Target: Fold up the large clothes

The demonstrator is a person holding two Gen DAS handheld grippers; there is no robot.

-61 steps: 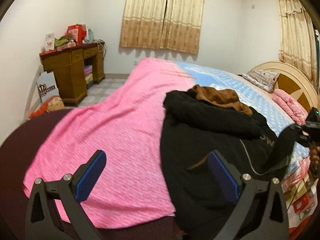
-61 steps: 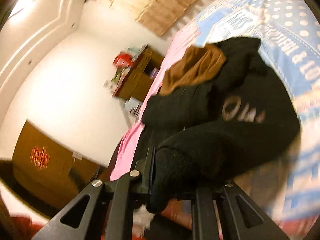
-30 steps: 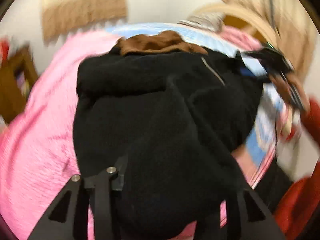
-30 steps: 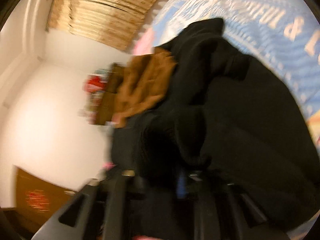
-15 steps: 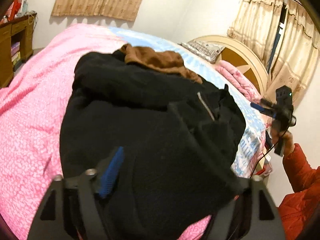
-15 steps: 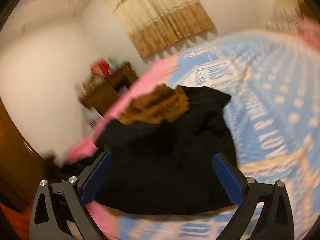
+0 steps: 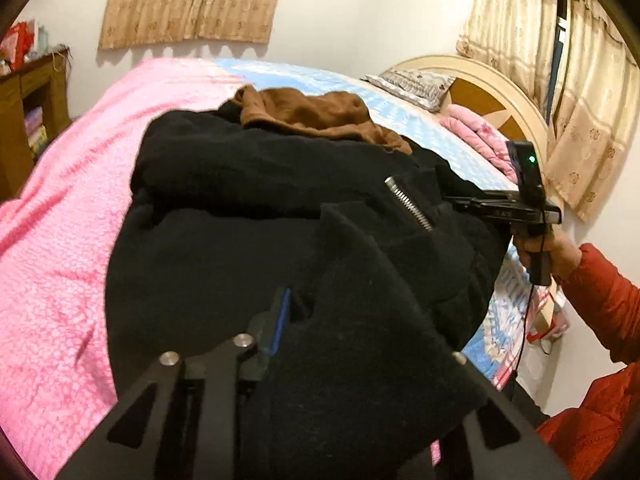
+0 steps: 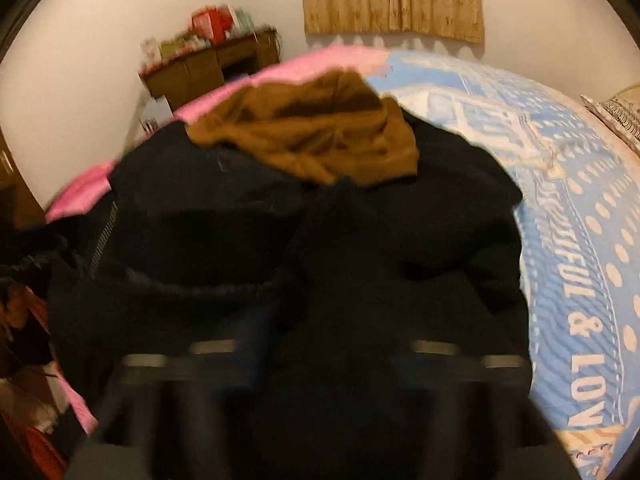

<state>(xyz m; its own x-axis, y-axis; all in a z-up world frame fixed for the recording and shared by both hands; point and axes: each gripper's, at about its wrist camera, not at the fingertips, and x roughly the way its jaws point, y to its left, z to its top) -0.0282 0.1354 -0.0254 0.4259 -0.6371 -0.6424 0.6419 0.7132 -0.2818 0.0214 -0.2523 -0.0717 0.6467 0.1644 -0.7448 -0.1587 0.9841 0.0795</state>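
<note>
A large black fleece jacket (image 7: 248,232) with a brown lining at its hood (image 7: 308,114) lies bunched on the bed. My left gripper (image 7: 344,332) is shut on a thick fold of the jacket's near edge; black cloth covers its right finger. In the right wrist view the jacket (image 8: 360,264) fills the middle and the brown hood (image 8: 312,132) lies at its far end. My right gripper (image 8: 320,348) is blurred and dark against the cloth. It also shows in the left wrist view (image 7: 460,200), its tips at the jacket's right edge.
A pink blanket (image 7: 60,208) covers the left half of the bed and a blue dotted sheet (image 8: 580,240) the right. A wooden desk (image 8: 208,64) stands by the far wall. A headboard (image 7: 472,92) and pillow (image 7: 412,82) lie at the right.
My left gripper has closed on the jacket's near fold. My right gripper, open half a second ago, has moved down onto the jacket's edge.
</note>
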